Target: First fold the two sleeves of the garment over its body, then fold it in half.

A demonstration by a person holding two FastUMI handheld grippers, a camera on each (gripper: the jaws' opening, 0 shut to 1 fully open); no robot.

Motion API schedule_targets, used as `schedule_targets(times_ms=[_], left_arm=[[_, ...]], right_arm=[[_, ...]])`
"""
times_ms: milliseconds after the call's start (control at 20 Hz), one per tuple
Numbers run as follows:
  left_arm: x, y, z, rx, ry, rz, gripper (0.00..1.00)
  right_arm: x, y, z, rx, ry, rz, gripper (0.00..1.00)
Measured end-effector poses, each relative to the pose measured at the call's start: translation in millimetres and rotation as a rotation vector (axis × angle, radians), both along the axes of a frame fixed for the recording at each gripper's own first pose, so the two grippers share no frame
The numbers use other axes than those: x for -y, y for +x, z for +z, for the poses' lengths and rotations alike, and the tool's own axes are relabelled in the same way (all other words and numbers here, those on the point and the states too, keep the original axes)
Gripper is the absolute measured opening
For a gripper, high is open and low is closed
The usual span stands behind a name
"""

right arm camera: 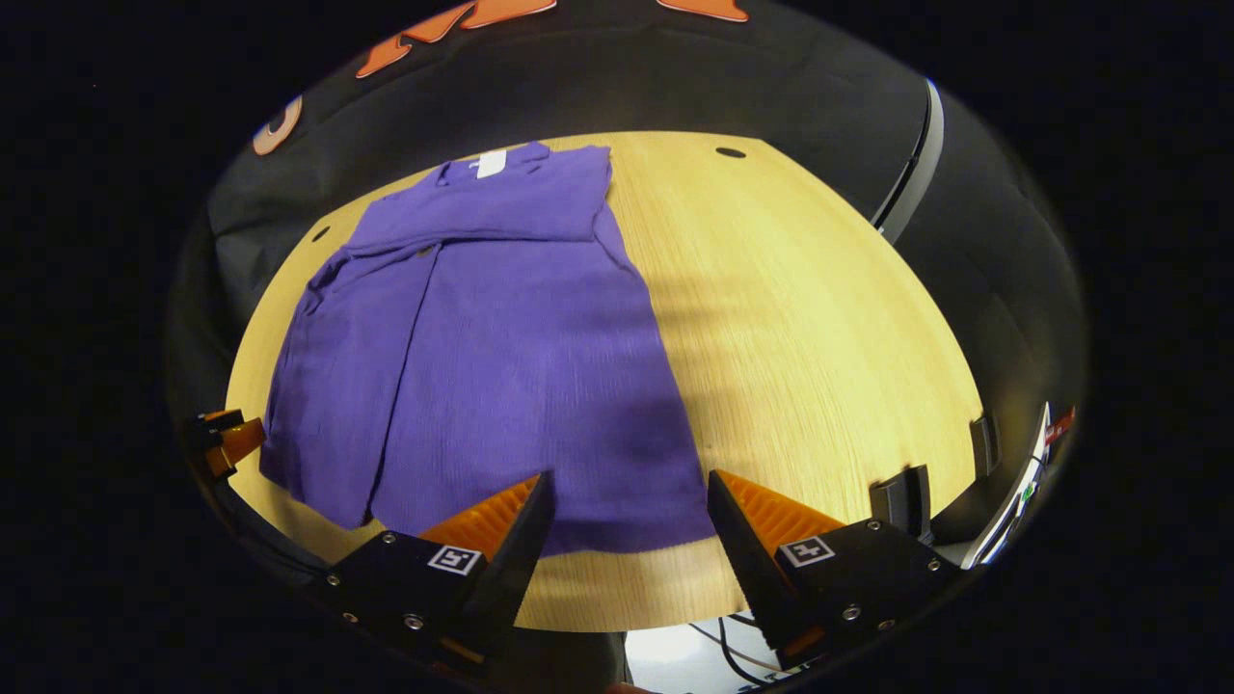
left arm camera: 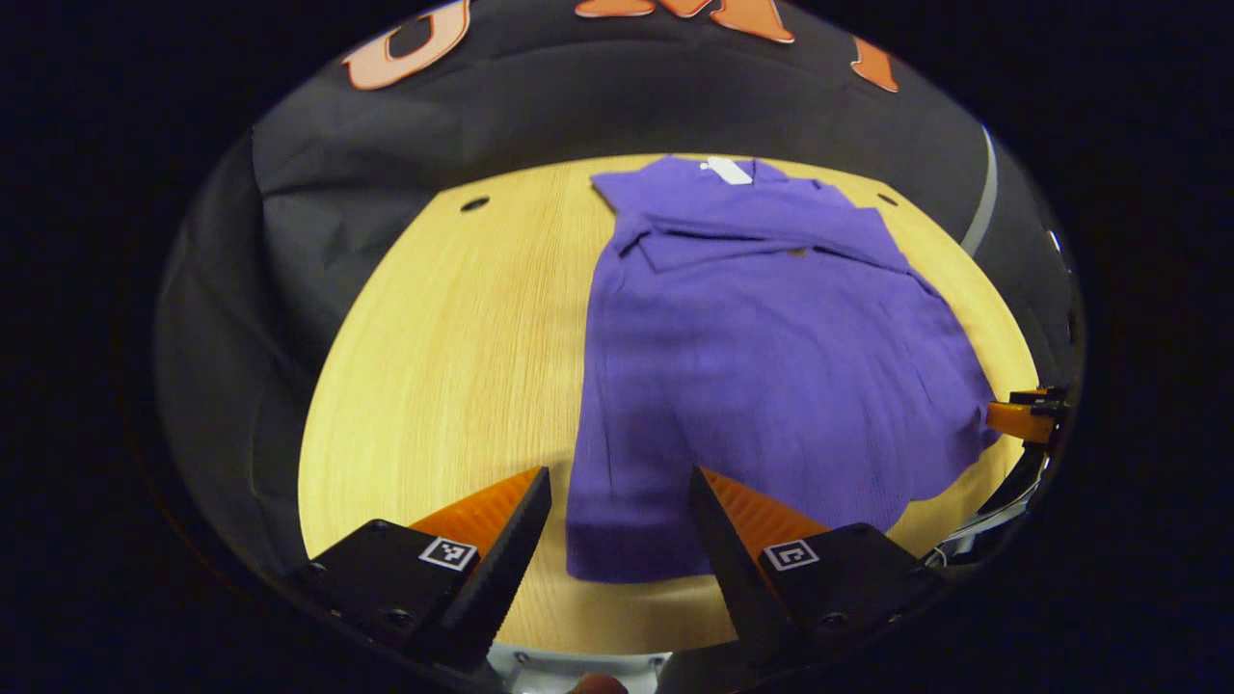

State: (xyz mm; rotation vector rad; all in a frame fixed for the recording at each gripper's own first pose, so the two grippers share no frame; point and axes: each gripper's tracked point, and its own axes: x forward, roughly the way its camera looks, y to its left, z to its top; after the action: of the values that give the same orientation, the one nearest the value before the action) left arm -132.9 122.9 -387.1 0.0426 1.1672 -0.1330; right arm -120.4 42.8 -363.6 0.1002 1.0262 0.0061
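Up close, the left gripper [left arm camera: 619, 511] hovers with jaws wide over the near hem of the purple garment [left arm camera: 762, 357]. The right gripper [right arm camera: 631, 516] is spread wide too, over the hem's other corner. The garment lies flat on the wooden table [left arm camera: 453, 366], sleeves folded across the body, collar farthest, white tag [left arm camera: 728, 171] showing.

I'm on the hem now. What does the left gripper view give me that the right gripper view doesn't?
Left gripper view: the left gripper up close, jaws open, framing one hem corner of the shirt.

Right gripper view: the right gripper up close, jaws open at the other hem corner, plus a black bracket on the table edge and cables below it.

Both: the shirt flat on the table, sleeves already folded across the chest, white label at the collar.
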Motion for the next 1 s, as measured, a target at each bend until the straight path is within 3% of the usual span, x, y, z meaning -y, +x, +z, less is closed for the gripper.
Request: schedule_targets(times_ms=[250,400,650,800,950,1000], left_arm=[[2,-23,-28,-0.182,-0.055,0.066,0.93],[5,-22,-31,-0.221,-0.032,0.024,0.93],[16,-2,-36,-0.257,-0.031,0.035,0.93],[26,21,-41,-0.302,-0.034,0.02,0.94],[38,48,-44,-0.354,-0.034,-0.007,0.89],[44,58,-44,-0.372,-0.04,-0.008,0.87]], right_arm=[[0,-4,-12,-0.073,0.01,0.016,0.97],[4,-6,-13,-0.111,-0.012,0.029,0.97],[9,-6,-19,-0.136,0.001,-0.001,0.94],[6,-10,-21,-0.184,-0.005,0.023,0.94],[0,-11,-22,-0.204,-0.005,0.048,0.83],[-3,-11,-21,-0.21,0.005,0.051,0.74]])
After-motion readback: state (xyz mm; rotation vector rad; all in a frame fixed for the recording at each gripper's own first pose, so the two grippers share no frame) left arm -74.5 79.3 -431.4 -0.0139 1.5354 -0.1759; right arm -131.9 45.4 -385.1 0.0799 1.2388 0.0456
